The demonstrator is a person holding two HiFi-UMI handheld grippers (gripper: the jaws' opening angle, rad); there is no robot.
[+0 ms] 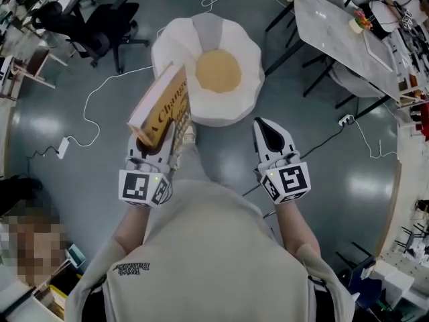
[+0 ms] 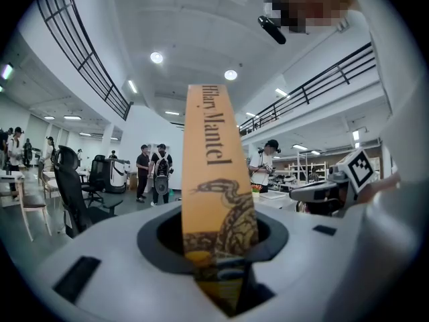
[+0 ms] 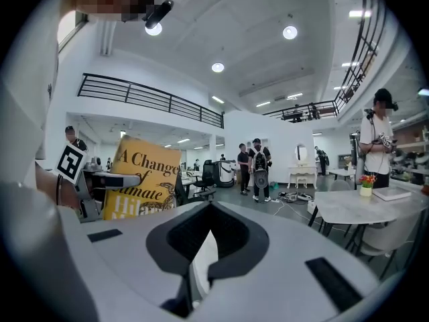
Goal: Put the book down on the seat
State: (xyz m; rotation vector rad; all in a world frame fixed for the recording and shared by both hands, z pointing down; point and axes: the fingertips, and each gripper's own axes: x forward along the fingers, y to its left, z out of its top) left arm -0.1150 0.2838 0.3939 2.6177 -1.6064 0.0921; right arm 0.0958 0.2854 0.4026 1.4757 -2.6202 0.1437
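I am clamping the yellow book (image 1: pixel 161 106) in my left gripper (image 1: pixel 159 141) jaws to set it on the egg-shaped seat (image 1: pixel 175 45), my right gripper (image 1: pixel 271 131) jaws closed, empty.

Item count, head view:

- Book (image 1: pixel 161 106): one.
- Grippers: two, namely the left gripper (image 1: pixel 155 149) and the right gripper (image 1: pixel 271 129).
- Marker cubes: two, one left cube (image 1: pixel 143 186) and one right cube (image 1: pixel 289 181).
- Seat (image 1: pixel 174 45): one, white, with a scalloped rim.
- Cushion (image 1: pixel 218 70): one, round and yellow, lying in the seat.
- Table (image 1: pixel 335 32): one, with a pale marbled top.
- Power strips on the floor: two, a left strip (image 1: pixel 64 146) and a right strip (image 1: pixel 345 119).
- Office chairs (image 1: pixel 110 22): probably three, black. They overlap at the upper left edge, so the count is not firm.
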